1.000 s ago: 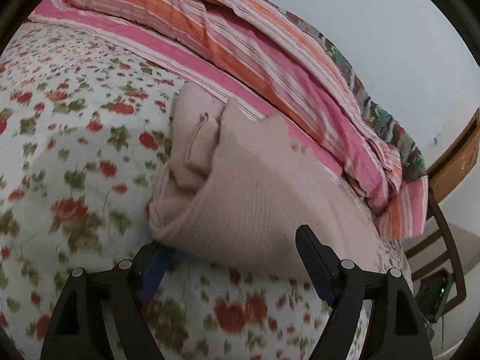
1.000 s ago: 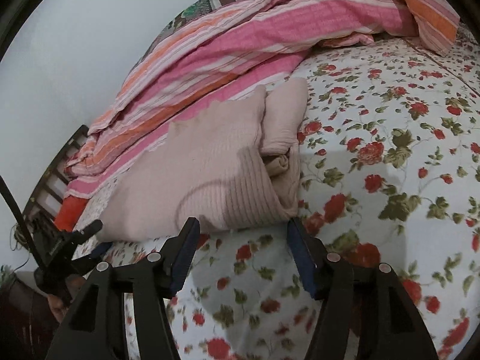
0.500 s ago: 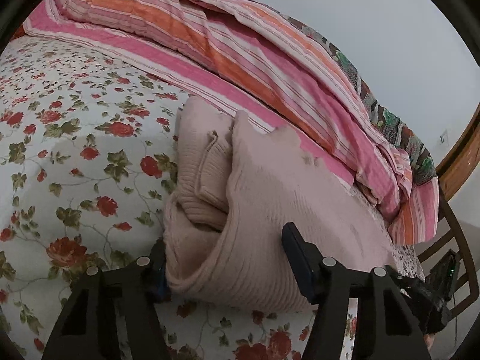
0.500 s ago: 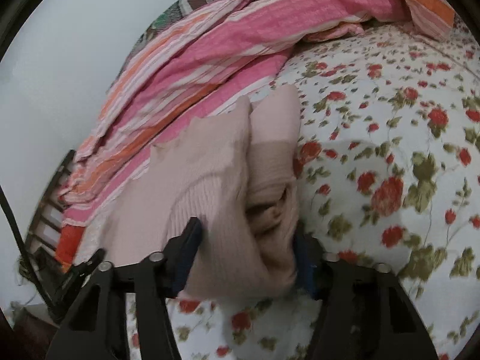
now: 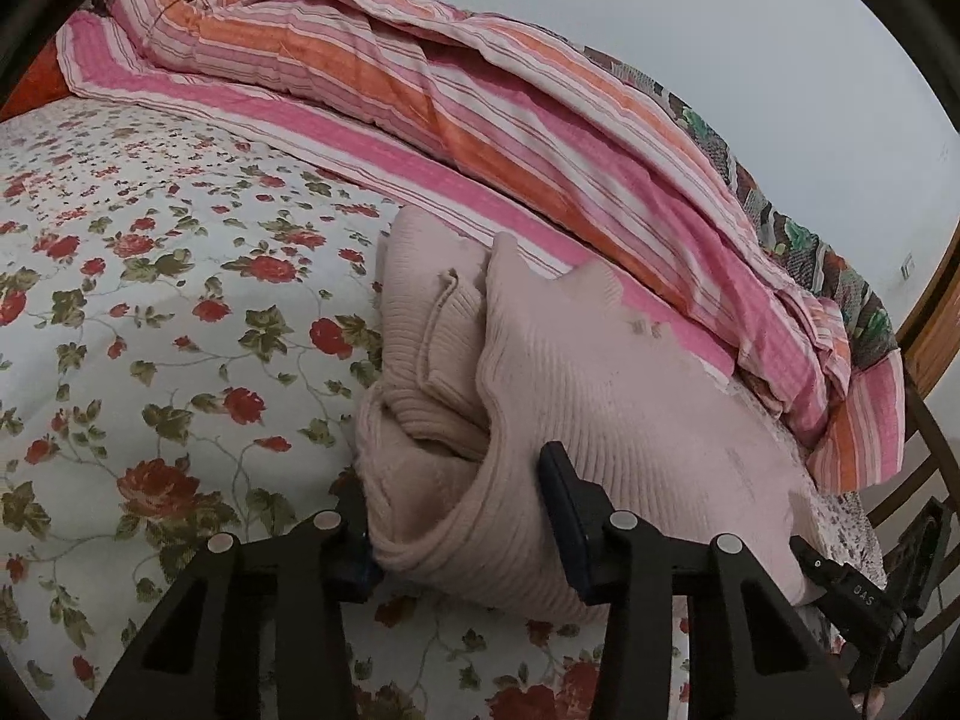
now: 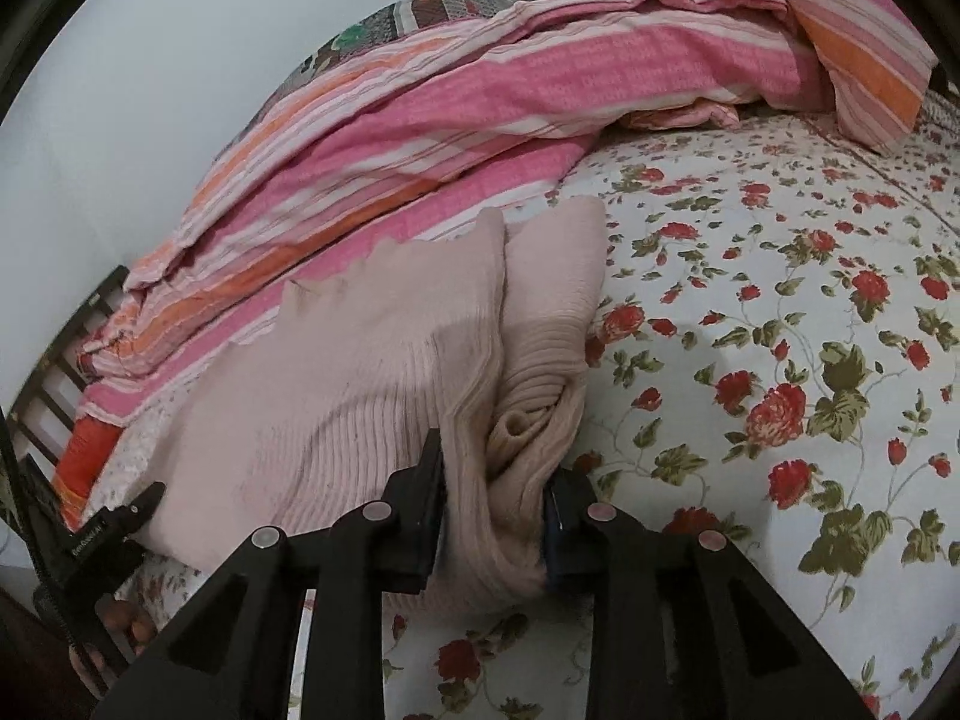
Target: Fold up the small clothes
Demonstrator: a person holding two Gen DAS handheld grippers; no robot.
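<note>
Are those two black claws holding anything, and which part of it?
Yes. Both have just been closing on the folded pink knit sweater: the left gripper and right gripper each pinch the bunched near edge, at the same end of the fold.

— Where does the sweater (image 5: 600, 372) lie?

— On the bed (image 5: 150, 276), at its near edge, folded into a bundle. Behind it the quilt (image 5: 492, 138) is heaped along the wall (image 5: 750, 30).

— And the hand-held grippers?

— The left hand-held gripper (image 5: 456, 516) straddles the sweater's near corner; in the right wrist view, the right hand-held gripper (image 6: 498, 510) has the sweater's near fold between its fingers.
</note>
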